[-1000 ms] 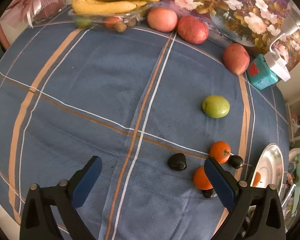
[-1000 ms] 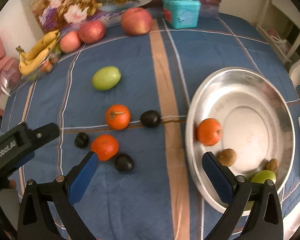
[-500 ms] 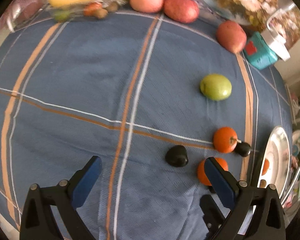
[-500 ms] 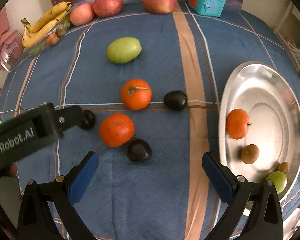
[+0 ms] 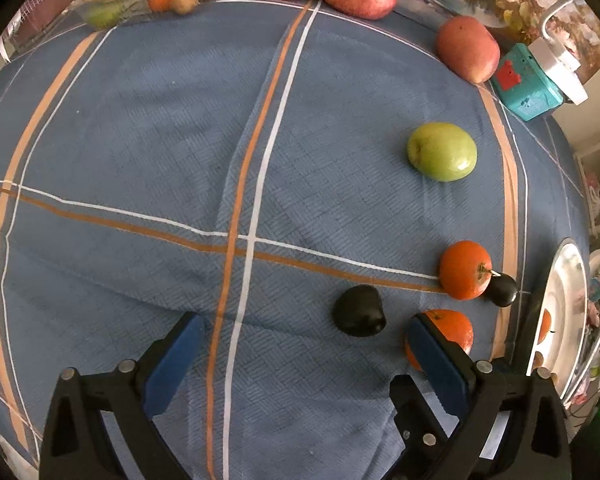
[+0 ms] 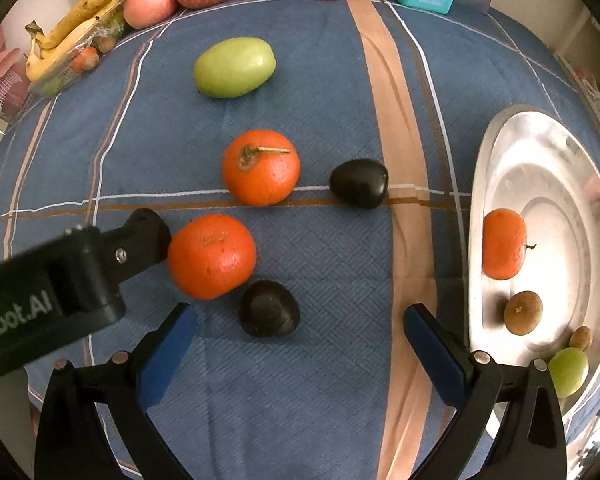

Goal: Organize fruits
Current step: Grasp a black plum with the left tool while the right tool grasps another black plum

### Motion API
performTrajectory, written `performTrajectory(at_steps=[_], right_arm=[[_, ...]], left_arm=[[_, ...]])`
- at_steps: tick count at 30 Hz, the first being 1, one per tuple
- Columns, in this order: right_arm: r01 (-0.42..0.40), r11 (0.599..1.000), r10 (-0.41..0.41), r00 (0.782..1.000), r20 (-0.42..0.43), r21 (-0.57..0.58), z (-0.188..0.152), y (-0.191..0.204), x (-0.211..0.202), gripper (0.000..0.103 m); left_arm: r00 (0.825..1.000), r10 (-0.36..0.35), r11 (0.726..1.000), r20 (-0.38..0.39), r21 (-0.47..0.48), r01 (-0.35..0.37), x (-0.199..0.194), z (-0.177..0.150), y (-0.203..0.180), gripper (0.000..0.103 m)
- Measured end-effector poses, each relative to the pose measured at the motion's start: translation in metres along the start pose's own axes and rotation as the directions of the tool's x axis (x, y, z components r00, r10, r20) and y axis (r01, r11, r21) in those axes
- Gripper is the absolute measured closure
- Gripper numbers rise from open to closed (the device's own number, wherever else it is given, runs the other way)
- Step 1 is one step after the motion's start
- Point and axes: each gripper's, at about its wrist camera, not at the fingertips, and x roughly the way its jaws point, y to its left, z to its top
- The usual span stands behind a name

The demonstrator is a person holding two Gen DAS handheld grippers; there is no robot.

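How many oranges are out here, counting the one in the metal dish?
3 clearly seen: one with a stem mid-cloth, one just nearer beside the other tongs' arm, one in the metal dish. An orange-coloured fruit in the far banana tray may be another.

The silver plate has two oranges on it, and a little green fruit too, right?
Not quite. The silver plate holds just one orange, not two; the right wrist view shows it. The other two oranges lie on the blue cloth. The little green fruit is on the plate, as you said.
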Motion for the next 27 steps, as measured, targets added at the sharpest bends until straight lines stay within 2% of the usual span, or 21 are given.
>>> performTrajectory(at_steps=[5,7,9,11,13,17,21,23,27], right_arm=[[-0.017,1.0,0.017,1.0,0.022,-0.006,0.007,0.006,-0.002,0.001],[-0.017,1.0,0.018,0.999,0.035,-0.02,0.01,0.01,-0.005,0.004],[-0.01,0.999,0.012,0.999,0.046,-0.037,0.011,0.014,-0.009,0.016],[-0.026,0.998,0.028,0.998,0.05,-0.051,0.011,0.02,-0.011,0.03],[-0.043,0.997,0.046,0.998,0.048,-0.065,0.011,0.027,-0.013,0.04],[-0.064,0.994,0.068,0.997,0.045,-0.087,0.012,0.04,-0.016,0.059],[-0.057,0.994,0.063,0.996,0.058,-0.091,0.012,0.044,-0.021,0.069],[-0.067,0.994,0.073,0.995,0.061,-0.087,0.012,0.04,-0.023,0.077],[-0.088,0.993,0.093,0.993,0.068,-0.074,0.017,0.034,-0.026,0.083]], left_arm=[[1.0,0.0,1.0,0.016,-0.017,0.0,-0.014,-0.004,0.009,0.02],[0.999,-0.04,0.999,0.022,-0.024,0.041,-0.018,-0.003,0.01,0.039],[0.996,-0.086,0.996,0.014,-0.024,0.086,-0.021,-0.002,0.007,0.053],[0.995,-0.098,0.995,0.004,-0.009,0.098,-0.021,-0.004,0.001,0.059],[0.995,-0.101,0.995,-0.008,0.008,0.101,-0.019,-0.005,-0.003,0.072],[0.993,-0.115,0.993,-0.004,0.004,0.115,-0.021,-0.007,-0.008,0.076],[0.992,-0.124,0.992,0.022,-0.002,0.124,-0.033,-0.006,-0.007,0.077],[0.991,-0.127,0.992,0.034,-0.003,0.127,-0.038,-0.003,-0.003,0.077],[0.989,-0.134,0.991,0.055,-0.01,0.135,-0.051,-0.003,0.003,0.077]])
